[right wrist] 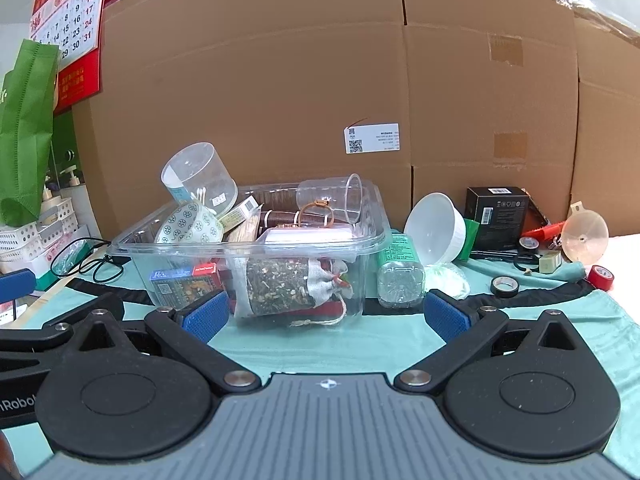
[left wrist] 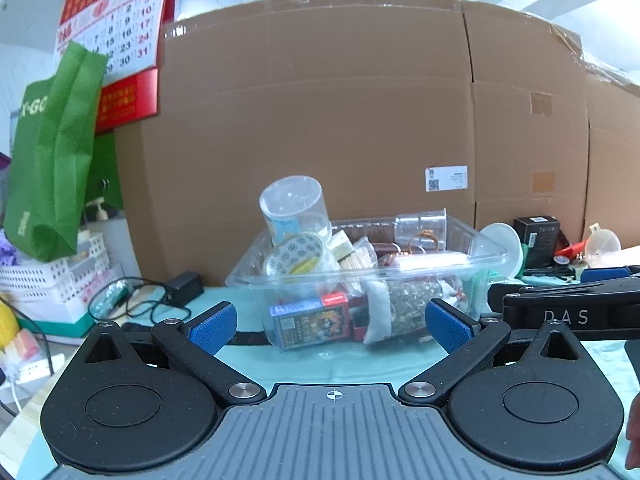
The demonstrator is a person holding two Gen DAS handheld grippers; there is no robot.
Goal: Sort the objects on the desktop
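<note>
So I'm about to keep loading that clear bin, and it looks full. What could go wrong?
The round clear tub sits tilted on top of the pile in the clear bin and could roll out if bumped. The plastic cup lying on its side above the rim may also slip off.

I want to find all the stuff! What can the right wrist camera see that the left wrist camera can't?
Only the right wrist view shows the red tape roll, the black tape roll and the green-labelled bottle lying beside the bin. Only the left wrist view shows the black charger and a yellow object at the left edge. Both show the clear plastic bin, white bowl, funnel and both open grippers.
</note>
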